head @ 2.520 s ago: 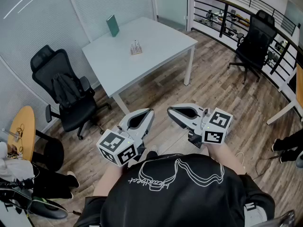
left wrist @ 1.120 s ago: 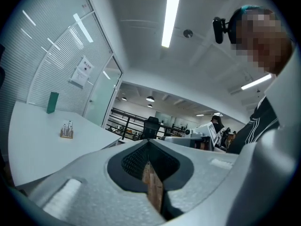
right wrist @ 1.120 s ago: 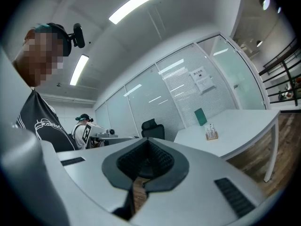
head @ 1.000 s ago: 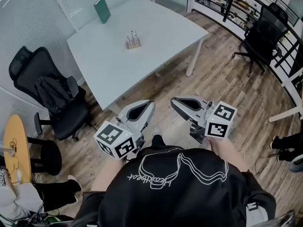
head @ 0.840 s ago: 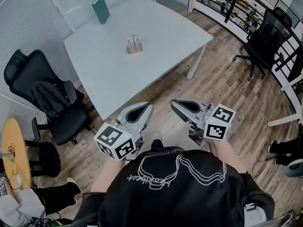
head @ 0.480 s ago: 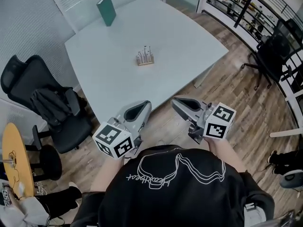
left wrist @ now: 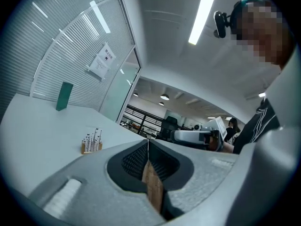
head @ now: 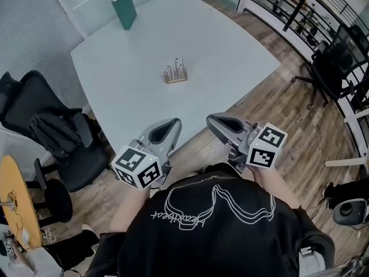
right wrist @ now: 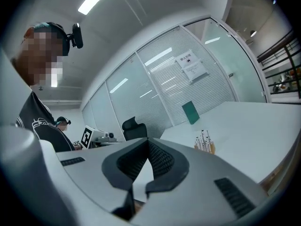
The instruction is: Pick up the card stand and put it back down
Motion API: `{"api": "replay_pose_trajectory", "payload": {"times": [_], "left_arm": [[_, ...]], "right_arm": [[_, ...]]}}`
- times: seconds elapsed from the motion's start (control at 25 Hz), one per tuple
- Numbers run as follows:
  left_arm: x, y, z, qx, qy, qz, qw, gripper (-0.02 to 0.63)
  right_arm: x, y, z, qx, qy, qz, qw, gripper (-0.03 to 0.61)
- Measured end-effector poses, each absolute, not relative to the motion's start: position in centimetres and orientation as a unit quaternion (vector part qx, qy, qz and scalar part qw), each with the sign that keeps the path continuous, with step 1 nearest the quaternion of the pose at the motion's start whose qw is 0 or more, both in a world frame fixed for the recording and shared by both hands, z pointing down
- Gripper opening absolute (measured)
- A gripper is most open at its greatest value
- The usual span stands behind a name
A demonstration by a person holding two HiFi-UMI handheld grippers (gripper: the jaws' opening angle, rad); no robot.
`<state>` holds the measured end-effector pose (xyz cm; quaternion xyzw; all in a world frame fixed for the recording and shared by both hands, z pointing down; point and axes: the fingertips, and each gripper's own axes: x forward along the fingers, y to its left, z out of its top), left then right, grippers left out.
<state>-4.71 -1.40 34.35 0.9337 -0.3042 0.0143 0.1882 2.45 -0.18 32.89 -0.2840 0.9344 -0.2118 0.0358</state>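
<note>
Card stand [head: 176, 74] sits near the middle of the table [head: 230, 51], in the upper centre of the head view. It has a small wooden base with a cluster of thin metal pins standing upright in it. Nothing touches it. A green book [head: 124, 8] stands upright at the table's far upper-left corner, well apart from the stand.

Your left gripper [head: 172, 123] is in the lower centre at the table's near edge, jaws together and nothing between them. Your right gripper [head: 212, 120] is just beside it, jaws also pressed together and empty. Both are well short of the stand.

A black chair [head: 52, 134] with dark cloth draped on it is at the left edge.
</note>
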Motion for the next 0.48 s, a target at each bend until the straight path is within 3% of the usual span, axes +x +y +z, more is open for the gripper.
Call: {"api": "replay_pose_trajectory", "payload": {"times": [0.48], "left_arm": [[-4.8,-6.2,35.2,0.924,-0.34,0.044,0.17,0.015]], "right_arm": [[3.4,-5.8,33.9,-0.271,0.936,-0.221,0.03,0.008]]}}
